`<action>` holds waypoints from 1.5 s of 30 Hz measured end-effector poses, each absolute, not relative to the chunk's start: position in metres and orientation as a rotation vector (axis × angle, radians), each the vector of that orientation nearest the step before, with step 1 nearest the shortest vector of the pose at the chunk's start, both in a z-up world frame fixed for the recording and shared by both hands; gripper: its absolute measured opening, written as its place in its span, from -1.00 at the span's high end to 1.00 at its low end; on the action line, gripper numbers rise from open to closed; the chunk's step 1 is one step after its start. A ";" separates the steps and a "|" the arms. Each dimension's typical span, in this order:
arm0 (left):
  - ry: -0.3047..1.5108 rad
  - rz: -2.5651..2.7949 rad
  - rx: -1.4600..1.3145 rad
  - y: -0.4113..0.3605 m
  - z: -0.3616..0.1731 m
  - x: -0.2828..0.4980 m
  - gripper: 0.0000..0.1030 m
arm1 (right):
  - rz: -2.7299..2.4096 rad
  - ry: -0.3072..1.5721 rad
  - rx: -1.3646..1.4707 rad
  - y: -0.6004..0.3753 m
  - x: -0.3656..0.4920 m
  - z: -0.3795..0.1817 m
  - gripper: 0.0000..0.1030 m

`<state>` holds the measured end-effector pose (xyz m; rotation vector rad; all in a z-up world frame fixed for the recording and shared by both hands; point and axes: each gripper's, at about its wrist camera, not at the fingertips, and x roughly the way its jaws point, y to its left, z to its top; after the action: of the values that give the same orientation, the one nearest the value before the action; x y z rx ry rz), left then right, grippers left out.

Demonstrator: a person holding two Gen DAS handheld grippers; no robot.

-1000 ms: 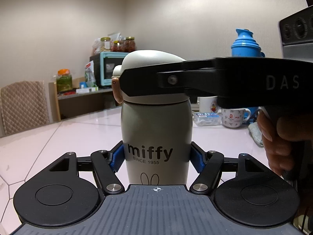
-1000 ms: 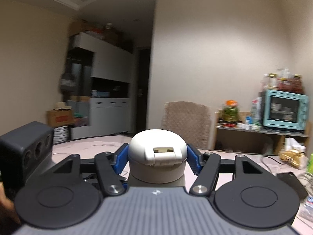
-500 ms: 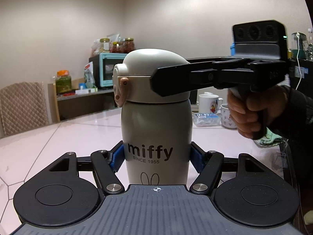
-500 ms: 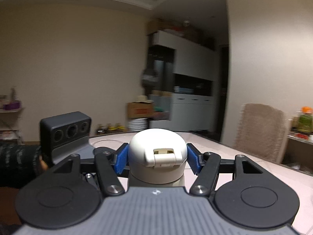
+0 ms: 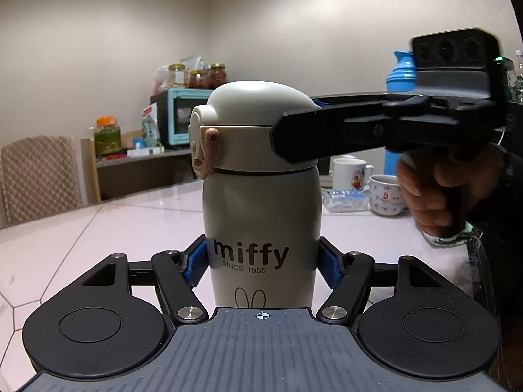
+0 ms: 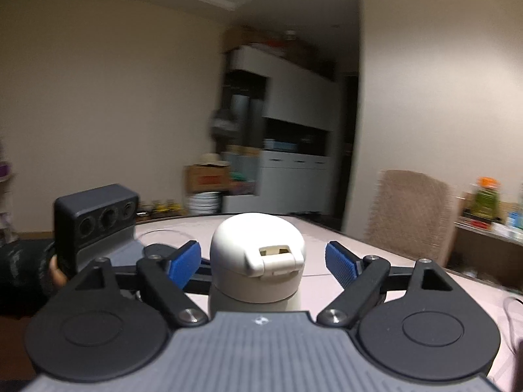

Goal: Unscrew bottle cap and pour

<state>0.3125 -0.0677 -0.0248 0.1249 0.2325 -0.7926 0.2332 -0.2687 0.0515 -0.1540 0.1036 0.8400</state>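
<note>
A beige "miffy" flask (image 5: 261, 215) stands upright on the pale table. My left gripper (image 5: 261, 261) is shut on its lower body, blue pads against both sides. The flask's domed cap (image 5: 251, 124), with a flip latch on its left, sits on top. My right gripper (image 6: 263, 261) reaches in from the right at cap height; in the right wrist view its blue pads (image 6: 184, 259) stand apart from the cap (image 6: 258, 258) with a gap on each side, so it is open around the cap.
Two mugs (image 5: 385, 192) and a small packet (image 5: 343, 196) sit on the table right of the flask. A blue jug (image 5: 402, 72) stands behind them. A shelf with a teal oven (image 5: 183, 114) and jars, and a padded chair (image 5: 39, 176), lie beyond the table.
My right gripper swung around the cap while shut on it, then opened; its pads now stand clear of the cap. The left gripper and flask body stayed still.
</note>
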 end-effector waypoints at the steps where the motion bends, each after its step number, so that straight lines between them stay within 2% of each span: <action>1: 0.233 -0.789 0.125 -0.069 -0.025 0.313 -0.40 | 0.791 0.091 -0.125 -0.266 0.224 0.051 -0.69; 9: 0.236 -0.765 0.124 -0.074 -0.024 0.314 -0.40 | 0.528 0.031 -0.071 -0.237 0.190 0.045 -0.75; 20: 0.237 -0.741 0.122 -0.080 -0.025 0.314 -0.40 | 0.359 0.071 -0.013 -0.207 0.201 0.033 -0.74; 28: 0.235 -0.738 0.122 -0.078 -0.026 0.313 -0.40 | 0.322 0.079 -0.018 -0.193 0.206 0.032 -0.69; 33: 0.234 -0.737 0.121 -0.078 -0.026 0.312 -0.40 | 0.312 0.085 -0.027 -0.189 0.207 0.033 -0.48; 45: 0.233 -0.741 0.121 -0.075 -0.023 0.316 -0.40 | 0.369 0.089 -0.039 -0.194 0.209 0.032 -0.46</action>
<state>0.3164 -0.0750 -0.0225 0.1211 0.2326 -0.7409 0.2090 -0.1943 0.0325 -0.0391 0.0889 0.3686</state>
